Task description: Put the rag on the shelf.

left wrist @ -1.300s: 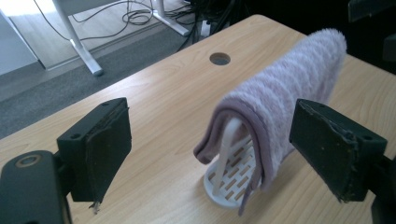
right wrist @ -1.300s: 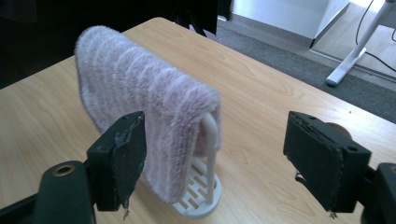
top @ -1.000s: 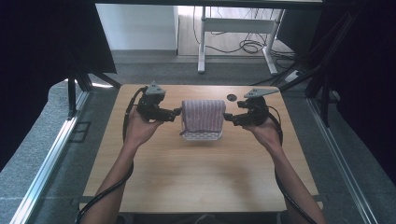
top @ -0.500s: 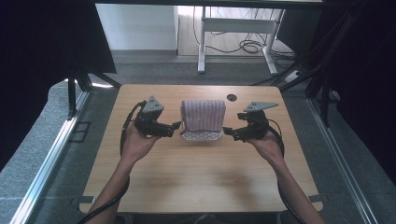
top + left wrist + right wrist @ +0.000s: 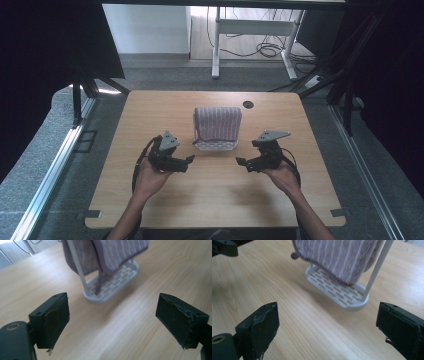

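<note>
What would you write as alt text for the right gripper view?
A striped purple towel hangs over a white rack with a slotted base, standing on a wooden table. The right claw points toward it from close by, jaws wide open with nothing between them.

No readable text, label, brand, number or sign anywhere. Nothing printed on the striped cloth (image 5: 217, 123), its white rack (image 5: 337, 291) or the wooden table (image 5: 215, 190).
</note>
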`<state>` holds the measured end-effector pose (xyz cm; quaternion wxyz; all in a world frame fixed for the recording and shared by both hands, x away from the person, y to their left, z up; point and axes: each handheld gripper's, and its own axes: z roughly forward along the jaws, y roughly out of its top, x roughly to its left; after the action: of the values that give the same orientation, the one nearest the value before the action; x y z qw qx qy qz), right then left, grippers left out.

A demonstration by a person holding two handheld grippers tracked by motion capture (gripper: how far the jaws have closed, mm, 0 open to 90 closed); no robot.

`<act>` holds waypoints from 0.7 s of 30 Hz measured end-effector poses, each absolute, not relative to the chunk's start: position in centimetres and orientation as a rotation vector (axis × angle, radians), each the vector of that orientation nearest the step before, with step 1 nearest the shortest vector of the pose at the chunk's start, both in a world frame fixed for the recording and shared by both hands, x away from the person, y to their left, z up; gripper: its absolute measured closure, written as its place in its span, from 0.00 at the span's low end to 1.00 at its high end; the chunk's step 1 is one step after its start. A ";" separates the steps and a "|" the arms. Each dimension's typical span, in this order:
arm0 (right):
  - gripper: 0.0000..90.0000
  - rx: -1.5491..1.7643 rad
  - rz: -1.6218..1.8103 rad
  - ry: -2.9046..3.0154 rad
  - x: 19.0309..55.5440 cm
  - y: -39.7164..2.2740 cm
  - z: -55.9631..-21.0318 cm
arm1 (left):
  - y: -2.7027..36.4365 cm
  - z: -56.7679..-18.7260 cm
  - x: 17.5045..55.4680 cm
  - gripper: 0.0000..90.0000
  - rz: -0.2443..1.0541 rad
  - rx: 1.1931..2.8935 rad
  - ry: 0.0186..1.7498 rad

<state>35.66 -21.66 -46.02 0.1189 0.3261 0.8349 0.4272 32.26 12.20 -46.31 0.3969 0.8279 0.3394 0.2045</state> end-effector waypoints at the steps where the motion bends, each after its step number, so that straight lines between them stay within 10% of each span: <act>1: 0.05 0.966 1.255 2.444 35.4 -21.6 -46.9 | 11.9 -47.2 31.8 0.13 0.516 2.114 0.863; 21: 0.03 0.894 1.016 2.566 34.1 -20.1 -54.1 | 11.7 -54.3 30.7 0.13 0.466 2.207 0.989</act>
<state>34.08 -20.12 -54.09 0.1202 0.3059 0.8781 0.3477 30.67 11.65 -54.30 0.3328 0.8450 0.3788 0.1783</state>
